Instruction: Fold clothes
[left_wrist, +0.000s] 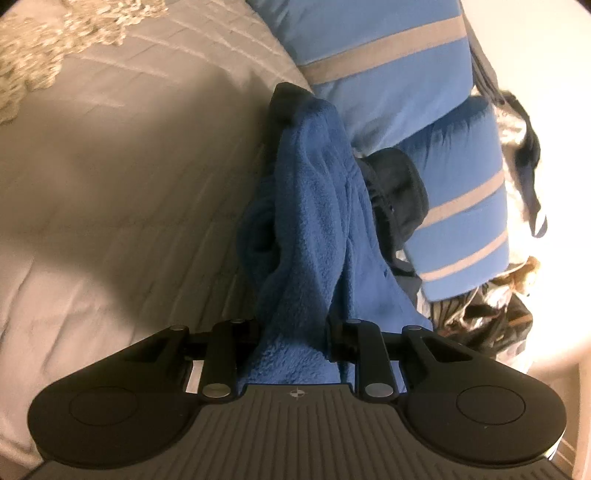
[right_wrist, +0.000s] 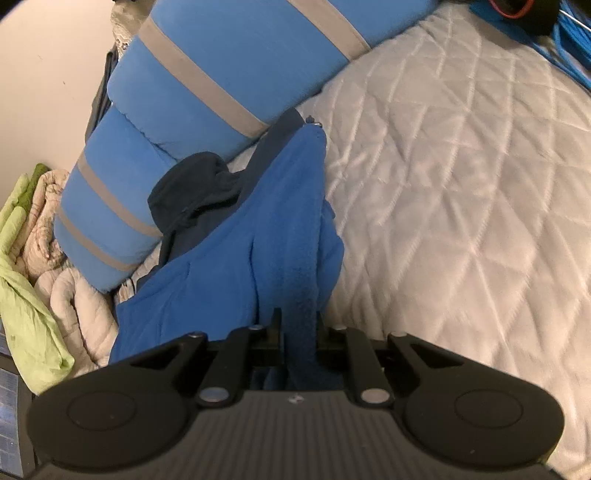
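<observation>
both my grippers, left (left_wrist: 295, 332) & right (right_wrist: 298, 328), have jaws clamped on bunched blue fleece (left_wrist: 314, 206), lifted off the bed (left_wrist: 110, 184), far end draping by the striped pillows (left_wrist: 388, 55). risk: thick bunches slip out, or the dark lining (right_wrist: 192, 184) snags the pillows & folds crooked.

No readable text, labels or numbers anywhere

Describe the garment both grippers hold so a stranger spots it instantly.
On the quilted grey bedspread, beside the light-blue pillows with grey stripes, hangs a royal-blue fleece garment. Unlike the smooth pillows, it is fuzzy, darker blue, with navy trim.
</observation>
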